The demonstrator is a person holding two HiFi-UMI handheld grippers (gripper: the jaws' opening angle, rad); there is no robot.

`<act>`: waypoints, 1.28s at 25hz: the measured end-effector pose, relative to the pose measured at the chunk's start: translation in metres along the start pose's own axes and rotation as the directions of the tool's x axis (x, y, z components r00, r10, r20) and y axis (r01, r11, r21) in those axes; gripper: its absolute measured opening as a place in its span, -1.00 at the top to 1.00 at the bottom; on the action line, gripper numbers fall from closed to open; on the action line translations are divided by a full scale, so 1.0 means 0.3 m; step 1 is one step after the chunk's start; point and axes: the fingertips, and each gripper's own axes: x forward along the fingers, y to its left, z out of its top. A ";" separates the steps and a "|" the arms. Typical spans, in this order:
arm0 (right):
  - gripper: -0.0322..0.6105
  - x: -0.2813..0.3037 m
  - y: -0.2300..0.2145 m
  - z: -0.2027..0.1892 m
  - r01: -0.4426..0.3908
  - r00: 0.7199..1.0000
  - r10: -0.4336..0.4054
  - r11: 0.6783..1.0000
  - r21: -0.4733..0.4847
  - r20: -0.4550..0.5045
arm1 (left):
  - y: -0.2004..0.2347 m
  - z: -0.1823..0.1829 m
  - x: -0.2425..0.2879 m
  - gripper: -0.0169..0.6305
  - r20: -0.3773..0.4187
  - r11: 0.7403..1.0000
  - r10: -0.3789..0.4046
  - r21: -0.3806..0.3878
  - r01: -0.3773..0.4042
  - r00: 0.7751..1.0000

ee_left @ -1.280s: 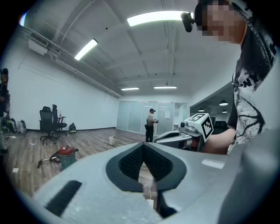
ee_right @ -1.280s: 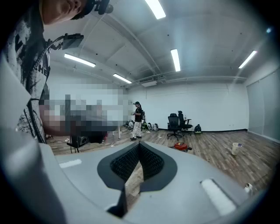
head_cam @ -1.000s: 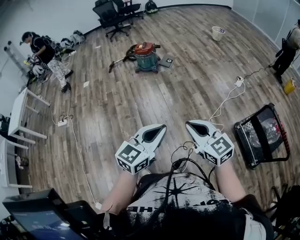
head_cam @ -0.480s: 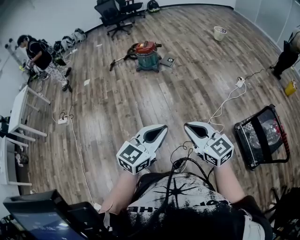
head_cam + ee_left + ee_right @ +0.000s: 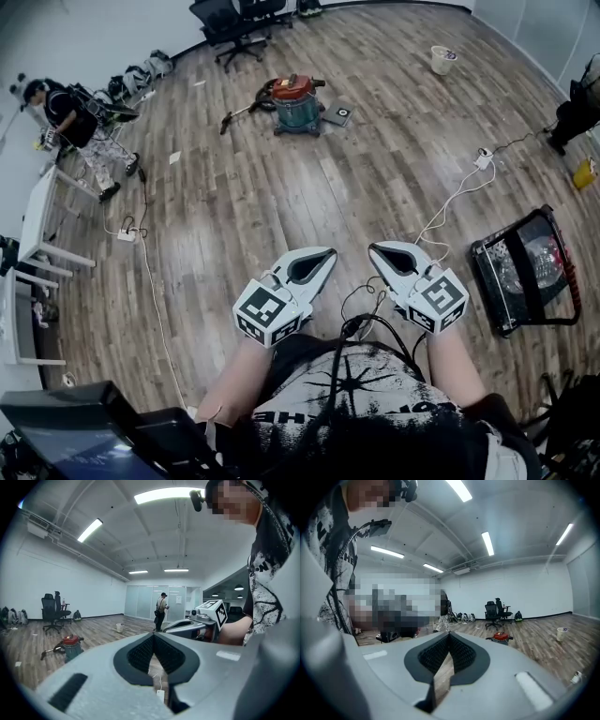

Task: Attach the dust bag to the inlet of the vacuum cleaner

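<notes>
Fingers meet at their tips on both tools: the left gripper (image 5: 327, 252) and the right gripper (image 5: 374, 248) are each closed with nothing between the ribbed pads, as each gripper view also shows. They sit side by side in the lower middle of the head view, just apart, both aimed toward the top of the frame.

The vacuum cleaner (image 5: 296, 101) stands well apart from them, at the upper middle of the head view. Its teal drum is upright under a red lid. Its hose (image 5: 239, 116) lies along the floor, running out from the drum toward the left and slightly down. The inlet is too small to make out.

A dark flat square (image 5: 337, 115) lies just right of the drum. Office chairs (image 5: 225, 19) stand above it and a white bucket (image 5: 441, 59) at upper right.

Between grippers and vacuum cleaner lies wooden floor (image 5: 281, 206). A white cable (image 5: 455, 199) with a power strip runs to the right of that stretch, and a black framed case (image 5: 525, 272) lies at the right edge. A person (image 5: 61, 108) bends by a white table (image 5: 37, 225) at the left.
</notes>
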 end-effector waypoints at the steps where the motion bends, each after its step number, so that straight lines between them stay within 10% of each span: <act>1: 0.89 -0.004 -0.004 -0.005 0.005 1.000 -0.005 1.000 0.004 0.005 | 0.001 -0.003 0.002 0.97 -0.006 1.000 0.000 0.003 0.000 1.000; 11: 0.89 0.055 -0.079 -0.040 0.095 0.995 -0.095 0.995 0.028 0.006 | 0.112 -0.040 0.016 0.97 -0.028 0.998 -0.052 -0.020 0.051 0.998; 32: 0.89 0.751 -0.241 0.100 0.193 0.976 -0.199 0.979 -0.070 -0.085 | 0.820 0.021 -0.015 0.97 -0.031 0.977 -0.209 0.030 0.209 0.978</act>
